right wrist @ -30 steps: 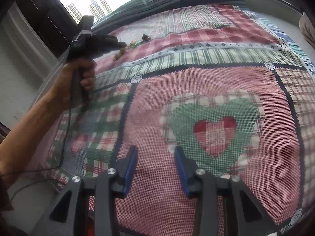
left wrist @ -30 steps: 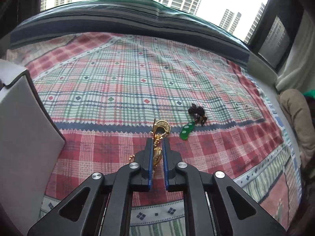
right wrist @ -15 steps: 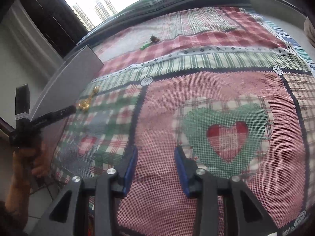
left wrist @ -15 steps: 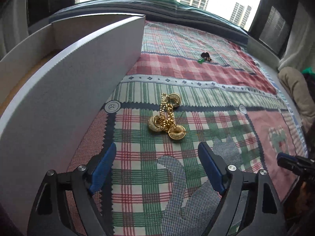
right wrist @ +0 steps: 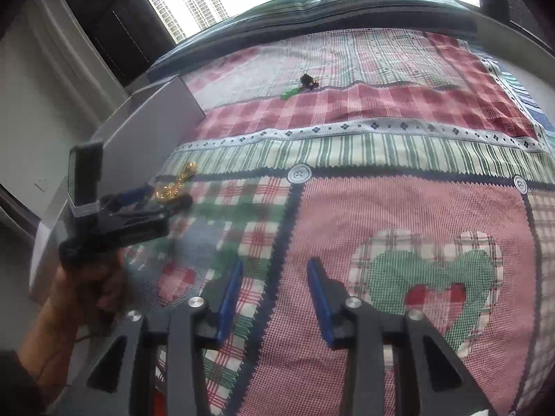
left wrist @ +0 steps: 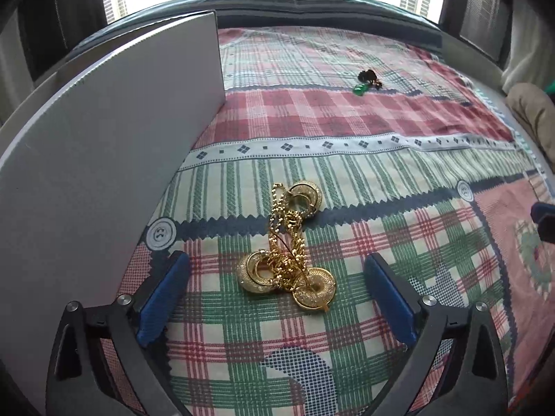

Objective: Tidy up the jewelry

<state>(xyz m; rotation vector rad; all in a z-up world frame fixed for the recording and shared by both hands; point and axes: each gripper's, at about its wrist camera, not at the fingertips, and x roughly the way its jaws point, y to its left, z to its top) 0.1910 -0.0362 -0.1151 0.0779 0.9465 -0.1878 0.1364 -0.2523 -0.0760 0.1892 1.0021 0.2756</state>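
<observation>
Left wrist view: the left gripper (left wrist: 277, 294) has just been opening wide, and the gold jewelry (left wrist: 289, 249) lies loose between its jaws on the bed (left wrist: 381, 173), likely dropped beside the white box (left wrist: 104, 138) to the gripper's left; what the box holds is hidden.

Right wrist view: the right gripper (right wrist: 274, 298) hangs half open and empty, with the dark-and-green piece (right wrist: 301, 85) far ahead.
</observation>
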